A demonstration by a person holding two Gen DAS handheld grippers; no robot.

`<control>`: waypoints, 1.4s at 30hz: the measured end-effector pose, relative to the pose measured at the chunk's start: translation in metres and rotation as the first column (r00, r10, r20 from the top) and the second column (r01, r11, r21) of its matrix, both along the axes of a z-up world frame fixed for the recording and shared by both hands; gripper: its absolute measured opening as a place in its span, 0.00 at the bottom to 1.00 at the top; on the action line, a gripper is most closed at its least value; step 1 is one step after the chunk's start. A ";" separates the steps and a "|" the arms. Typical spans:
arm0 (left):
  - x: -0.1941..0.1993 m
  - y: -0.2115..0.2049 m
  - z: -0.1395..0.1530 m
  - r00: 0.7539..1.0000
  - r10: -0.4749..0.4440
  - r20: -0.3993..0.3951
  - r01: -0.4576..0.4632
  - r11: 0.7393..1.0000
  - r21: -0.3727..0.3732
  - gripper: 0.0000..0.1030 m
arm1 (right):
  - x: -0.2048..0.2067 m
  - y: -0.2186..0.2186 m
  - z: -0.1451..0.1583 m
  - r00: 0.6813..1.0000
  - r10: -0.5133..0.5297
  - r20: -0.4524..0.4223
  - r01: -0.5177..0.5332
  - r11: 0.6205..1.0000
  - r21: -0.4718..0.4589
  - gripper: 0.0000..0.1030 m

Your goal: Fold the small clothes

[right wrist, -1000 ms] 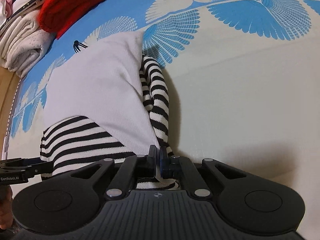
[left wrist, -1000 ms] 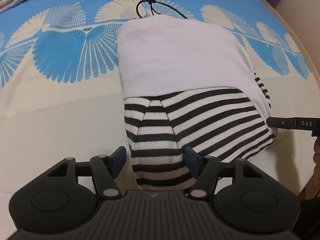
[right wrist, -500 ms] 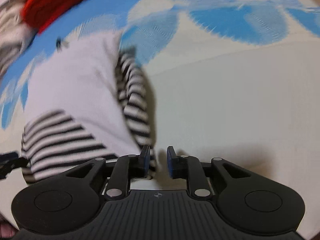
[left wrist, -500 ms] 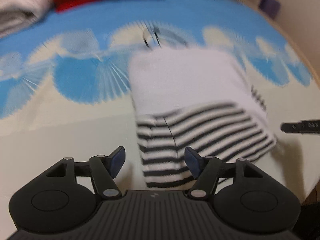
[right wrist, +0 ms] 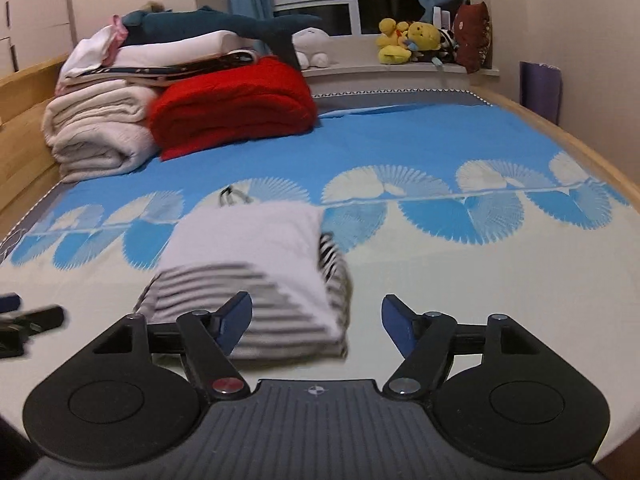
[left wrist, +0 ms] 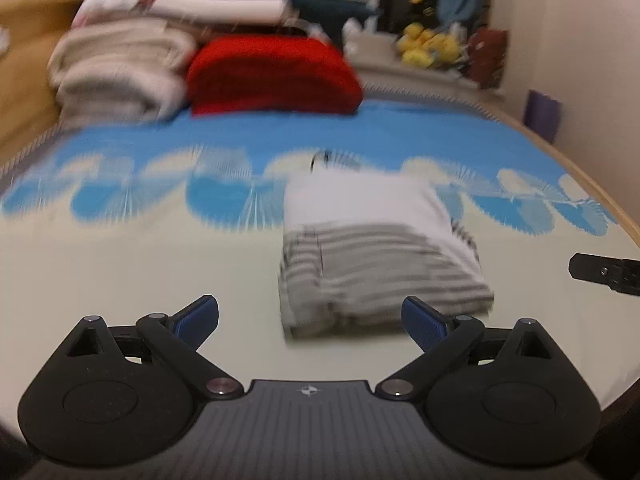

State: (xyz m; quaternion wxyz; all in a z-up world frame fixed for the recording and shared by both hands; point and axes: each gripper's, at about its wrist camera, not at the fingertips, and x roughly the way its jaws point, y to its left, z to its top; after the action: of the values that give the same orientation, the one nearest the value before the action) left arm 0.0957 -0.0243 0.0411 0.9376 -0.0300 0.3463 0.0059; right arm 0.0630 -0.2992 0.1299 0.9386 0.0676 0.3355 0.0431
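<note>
Pulled back and raised since a second ago: both views now take in the whole bed (right wrist: 520,292) rather than a close look down on cloth. Right gripper (right wrist: 316,322), then pinched on the striped edge, now off it, jaws opening with nothing pressed between the pads, only the near right corner of the garment seen through the gap. Left gripper (left wrist: 310,322) likewise opening wide, empty, with bare cream sheet and the garment's near edge behind the gap.

Folded garment (right wrist: 256,276) flat on the bed, white panel on top toward 12 o'clock, black-and-white stripes toward 6 o'clock, a striped fold poking out at 3 o'clock. Dark cord loop (right wrist: 232,197) at its 12 o'clock edge. Same bundle (left wrist: 376,256) in the left view, smeared by motion, so stripe detail probably unreliable there.

Red blanket (right wrist: 232,114) and cream folded blankets (right wrist: 96,136) well beyond at 11 o'clock. Yellow plush toys (right wrist: 408,42) on the sill at 1 o'clock.
</note>
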 end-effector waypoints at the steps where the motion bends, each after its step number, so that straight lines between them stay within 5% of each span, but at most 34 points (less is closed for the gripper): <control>1: -0.005 -0.004 -0.004 1.000 0.004 -0.014 -0.004 1.000 -0.009 0.97 | -0.007 0.002 -0.002 1.000 -0.004 0.000 0.004 1.000 0.014 0.77; 8: -0.001 -0.009 -0.019 0.996 0.020 -0.082 -0.024 0.999 -0.041 0.99 | -0.017 0.025 -0.016 1.000 0.016 0.004 -0.016 0.998 -0.068 0.95; 14: 0.004 -0.013 -0.025 0.995 0.031 -0.090 -0.032 0.999 -0.003 0.99 | -0.005 0.024 -0.031 0.999 -0.026 -0.048 0.023 0.998 -0.056 0.95; 42: 0.014 -0.014 -0.032 0.996 0.022 -0.089 -0.023 1.000 -0.012 0.99 | -0.002 0.060 -0.035 0.997 0.074 -0.004 -0.074 0.989 -0.125 0.95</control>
State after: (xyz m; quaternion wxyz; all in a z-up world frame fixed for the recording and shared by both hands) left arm 0.1100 -0.0378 0.0095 0.9209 -0.0397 0.3874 0.0157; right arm 0.0611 -0.2394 0.0946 0.9388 -0.0036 0.3396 0.0567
